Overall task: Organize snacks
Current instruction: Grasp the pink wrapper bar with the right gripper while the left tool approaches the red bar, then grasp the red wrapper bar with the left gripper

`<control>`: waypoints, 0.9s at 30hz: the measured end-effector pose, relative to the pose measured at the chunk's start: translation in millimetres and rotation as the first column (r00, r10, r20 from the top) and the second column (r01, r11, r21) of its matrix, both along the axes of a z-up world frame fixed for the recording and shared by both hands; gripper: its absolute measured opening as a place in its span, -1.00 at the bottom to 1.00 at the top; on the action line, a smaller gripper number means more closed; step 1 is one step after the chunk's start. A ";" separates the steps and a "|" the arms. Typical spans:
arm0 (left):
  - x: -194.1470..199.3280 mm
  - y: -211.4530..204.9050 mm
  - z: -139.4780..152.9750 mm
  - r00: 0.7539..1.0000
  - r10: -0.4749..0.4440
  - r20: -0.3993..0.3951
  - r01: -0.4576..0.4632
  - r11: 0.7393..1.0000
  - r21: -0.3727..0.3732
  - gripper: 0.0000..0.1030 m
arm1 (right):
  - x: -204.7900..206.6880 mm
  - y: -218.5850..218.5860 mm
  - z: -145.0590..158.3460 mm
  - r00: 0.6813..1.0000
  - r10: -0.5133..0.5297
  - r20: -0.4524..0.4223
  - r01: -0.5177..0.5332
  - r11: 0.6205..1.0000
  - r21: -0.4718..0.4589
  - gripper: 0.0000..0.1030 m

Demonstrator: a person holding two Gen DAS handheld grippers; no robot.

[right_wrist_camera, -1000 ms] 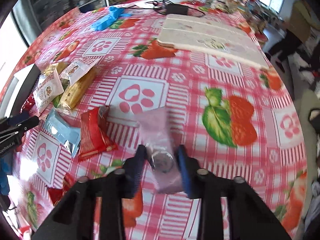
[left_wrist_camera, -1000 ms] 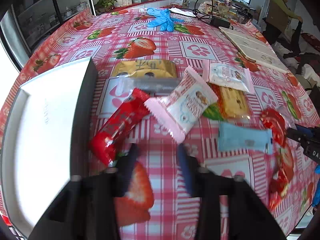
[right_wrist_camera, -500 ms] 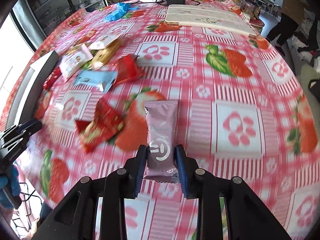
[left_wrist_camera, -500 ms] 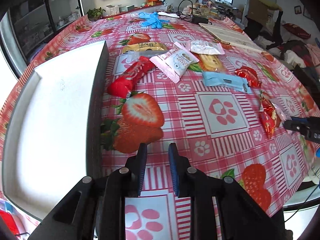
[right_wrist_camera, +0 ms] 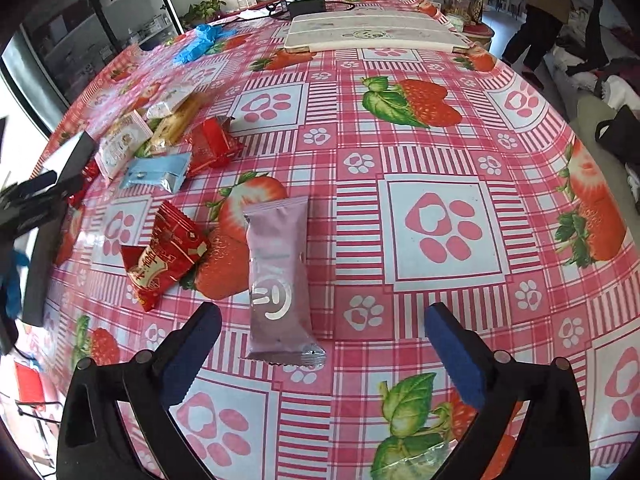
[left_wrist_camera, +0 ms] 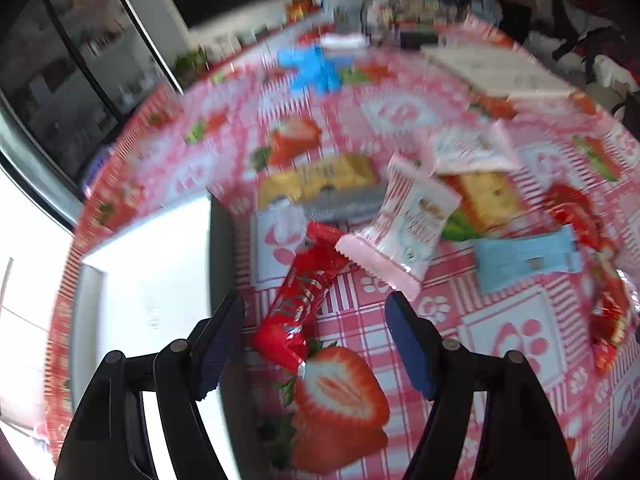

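Note:
In the left wrist view my left gripper (left_wrist_camera: 313, 302) hangs low over the table with its jaws opening. A red snack bar (left_wrist_camera: 296, 304) lies between them, and neither pad presses on it. Just left of it is a white tray (left_wrist_camera: 152, 280) with a dark wall. In the right wrist view my right gripper (right_wrist_camera: 322, 312) is wide open, its jaws still opening. A mauve packet (right_wrist_camera: 276, 280) lies flat on the tablecloth between them, untouched. A red packet (right_wrist_camera: 164, 252) lies to its left.
A pile of snacks lies past the red bar: a pink-white packet (left_wrist_camera: 404, 232), a yellow pack (left_wrist_camera: 320, 176), a blue packet (left_wrist_camera: 524, 260) and red packets (left_wrist_camera: 572, 212). Blue gloves (right_wrist_camera: 200, 40) and a white board (right_wrist_camera: 368, 32) lie at the far side. A person (right_wrist_camera: 544, 0) stands beyond the table.
My right gripper has let go of the mauve packet and spread wide. My left gripper, shut and drawn back half a second ago, has come forward and opened around the red bar.

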State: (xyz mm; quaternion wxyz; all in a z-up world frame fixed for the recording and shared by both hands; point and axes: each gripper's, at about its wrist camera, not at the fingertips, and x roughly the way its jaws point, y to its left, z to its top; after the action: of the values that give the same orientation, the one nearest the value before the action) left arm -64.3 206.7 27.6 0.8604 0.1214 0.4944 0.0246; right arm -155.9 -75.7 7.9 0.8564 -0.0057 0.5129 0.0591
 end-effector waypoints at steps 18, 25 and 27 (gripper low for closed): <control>-109.3 -11.9 -7.2 0.997 0.074 -0.019 -0.076 0.979 -0.191 0.76 | -9.1 10.8 -7.8 0.997 0.054 0.052 -0.049 0.994 -0.097 1.00; -92.7 -16.5 -17.0 0.998 0.057 -0.023 -0.060 0.985 -0.162 0.88 | -10.3 11.5 -6.9 0.996 0.055 0.075 -0.048 0.994 -0.095 1.00; -89.5 -20.6 -20.1 0.999 0.052 -0.003 -0.052 0.987 -0.150 1.00 | -11.1 11.1 -7.0 0.995 0.058 0.078 -0.051 0.994 -0.095 1.00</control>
State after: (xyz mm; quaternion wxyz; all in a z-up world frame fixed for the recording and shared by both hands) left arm -153.8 186.0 7.5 0.8664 0.0436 0.4974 0.0097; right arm -167.1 -64.6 0.9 0.8732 -0.0618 0.4800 0.0584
